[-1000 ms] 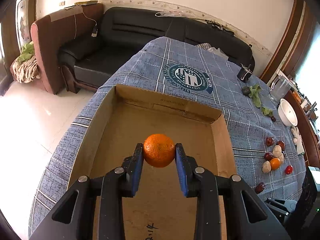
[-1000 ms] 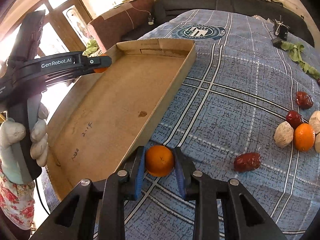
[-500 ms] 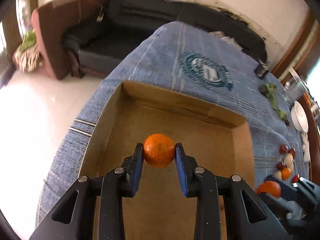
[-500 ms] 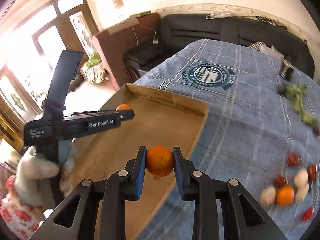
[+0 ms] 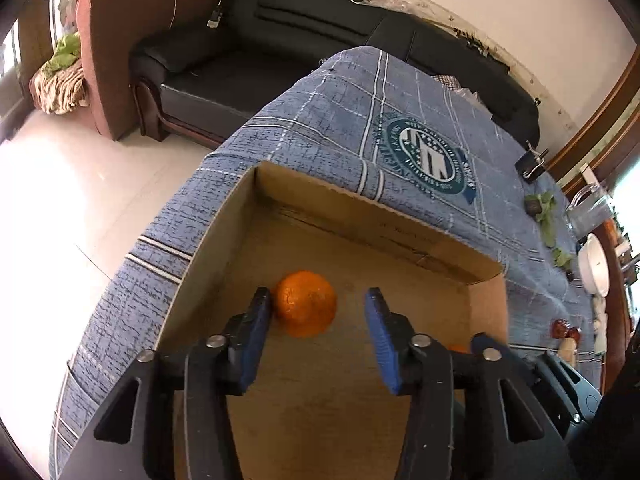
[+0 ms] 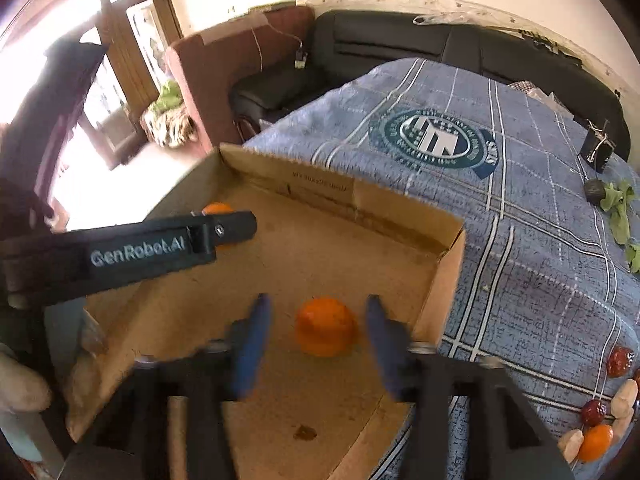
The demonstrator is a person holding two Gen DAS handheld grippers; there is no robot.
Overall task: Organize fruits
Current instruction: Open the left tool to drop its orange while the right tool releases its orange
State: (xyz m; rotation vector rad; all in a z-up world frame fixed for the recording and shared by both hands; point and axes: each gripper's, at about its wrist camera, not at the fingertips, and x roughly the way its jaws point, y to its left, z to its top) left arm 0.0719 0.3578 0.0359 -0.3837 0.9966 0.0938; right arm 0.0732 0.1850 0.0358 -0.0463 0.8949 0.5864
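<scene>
our left gripper (image 5: 318, 334) is wide open, one orange (image 5: 306, 303) touching its left pad inside the cardboard box (image 5: 360, 208). our right gripper (image 6: 316, 334) is open too, second orange (image 6: 326, 330) loose between, near the right wall. behind the far rim lies the blue cloth (image 5: 320, 136).

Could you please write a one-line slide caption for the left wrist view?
Open left gripper above a round orange tangerine in the shallow brown cardboard box on the blue plaid tablecloth.
</scene>
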